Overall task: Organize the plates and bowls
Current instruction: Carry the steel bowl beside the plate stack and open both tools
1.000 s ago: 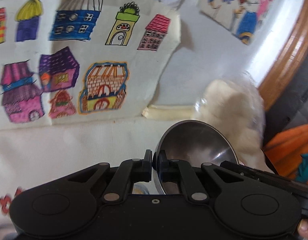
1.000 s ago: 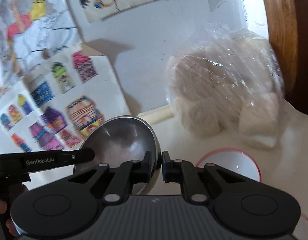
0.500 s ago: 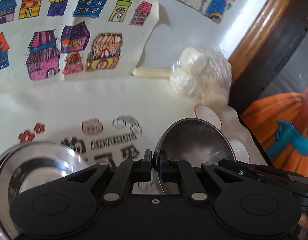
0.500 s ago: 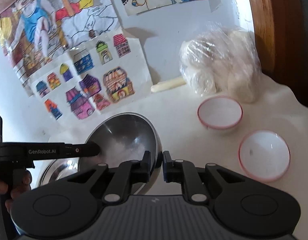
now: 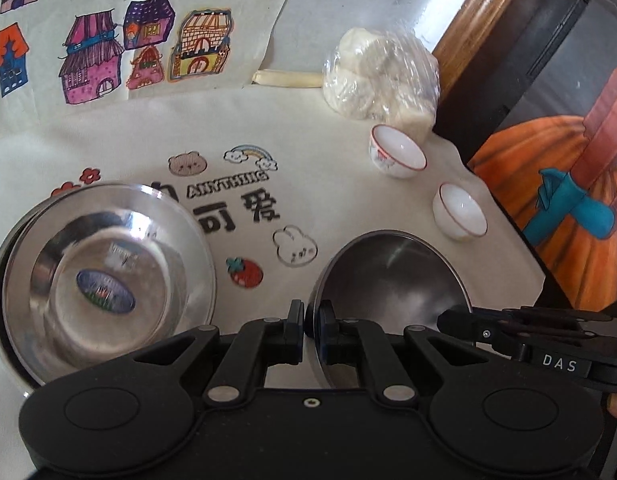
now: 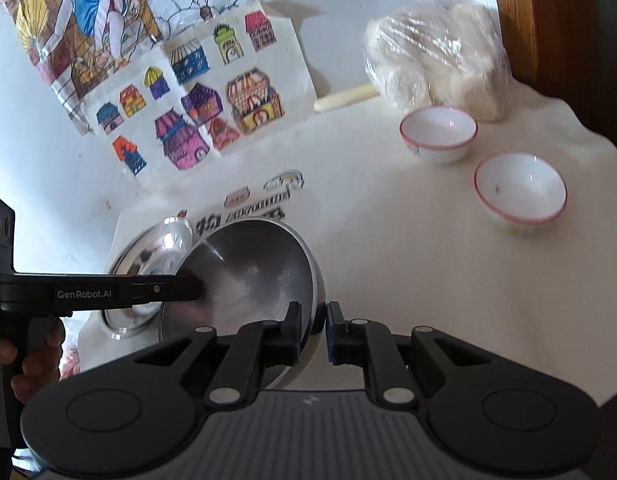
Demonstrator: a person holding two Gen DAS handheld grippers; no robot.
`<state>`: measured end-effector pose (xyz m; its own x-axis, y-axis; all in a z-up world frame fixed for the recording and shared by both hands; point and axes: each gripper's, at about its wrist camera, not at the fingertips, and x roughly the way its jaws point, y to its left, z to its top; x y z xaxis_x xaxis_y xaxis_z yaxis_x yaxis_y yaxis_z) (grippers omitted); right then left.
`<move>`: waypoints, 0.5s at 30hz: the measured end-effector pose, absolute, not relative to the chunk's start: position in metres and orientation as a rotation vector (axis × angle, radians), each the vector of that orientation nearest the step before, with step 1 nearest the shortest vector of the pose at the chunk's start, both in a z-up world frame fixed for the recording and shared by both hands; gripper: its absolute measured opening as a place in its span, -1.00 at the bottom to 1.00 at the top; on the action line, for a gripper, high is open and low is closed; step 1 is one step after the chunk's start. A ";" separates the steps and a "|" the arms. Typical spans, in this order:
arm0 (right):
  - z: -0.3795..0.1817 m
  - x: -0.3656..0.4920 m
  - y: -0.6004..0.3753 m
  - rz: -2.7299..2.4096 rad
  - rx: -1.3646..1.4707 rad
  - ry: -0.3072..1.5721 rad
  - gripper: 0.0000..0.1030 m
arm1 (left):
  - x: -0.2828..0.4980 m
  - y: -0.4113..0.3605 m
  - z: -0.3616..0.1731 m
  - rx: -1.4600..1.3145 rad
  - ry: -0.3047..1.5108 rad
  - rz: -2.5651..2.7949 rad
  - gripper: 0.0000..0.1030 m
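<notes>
Both grippers hold one steel bowl (image 5: 392, 284) by its rim above the table. My left gripper (image 5: 310, 320) is shut on its left rim. My right gripper (image 6: 311, 320) is clamped on the right rim of the same bowl (image 6: 252, 280), and its arm shows at the right of the left wrist view. A steel plate (image 5: 100, 280) with a blue sticker lies at the left and shows behind the bowl in the right wrist view (image 6: 148, 256). Two small white bowls with red rims (image 5: 396, 152) (image 5: 460, 212) stand at the right, also in the right wrist view (image 6: 438, 132) (image 6: 520, 188).
A clear bag of white buns (image 5: 382, 76) lies at the back right by a wooden frame (image 5: 480, 20). Children's drawings (image 5: 128, 36) hang on the wall behind. The cream printed cloth (image 5: 300, 128) covers the table; its edge (image 6: 580, 364) falls off at the right.
Both grippers have pulled back and up from the wall with the steel bowl held between them. The steel plate and both white bowls have come into view.
</notes>
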<state>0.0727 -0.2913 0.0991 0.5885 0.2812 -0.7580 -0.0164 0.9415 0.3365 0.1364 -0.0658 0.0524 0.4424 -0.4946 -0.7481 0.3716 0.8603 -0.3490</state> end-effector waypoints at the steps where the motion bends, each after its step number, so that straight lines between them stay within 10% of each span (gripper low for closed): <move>1: 0.098 0.069 -0.290 0.182 0.310 0.937 -0.73 | 0.135 -0.064 0.052 -0.138 0.977 -0.540 -0.85; 15: 0.084 0.066 -0.277 0.206 0.315 1.004 -0.74 | 0.132 -0.057 0.043 -0.112 1.001 -0.502 -0.84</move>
<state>0.0661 -0.2768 0.0844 0.5231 0.3126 -0.7929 -0.0252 0.9356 0.3523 0.1320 -0.0566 0.0430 0.4363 -0.4531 -0.7774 0.3520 0.8810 -0.3160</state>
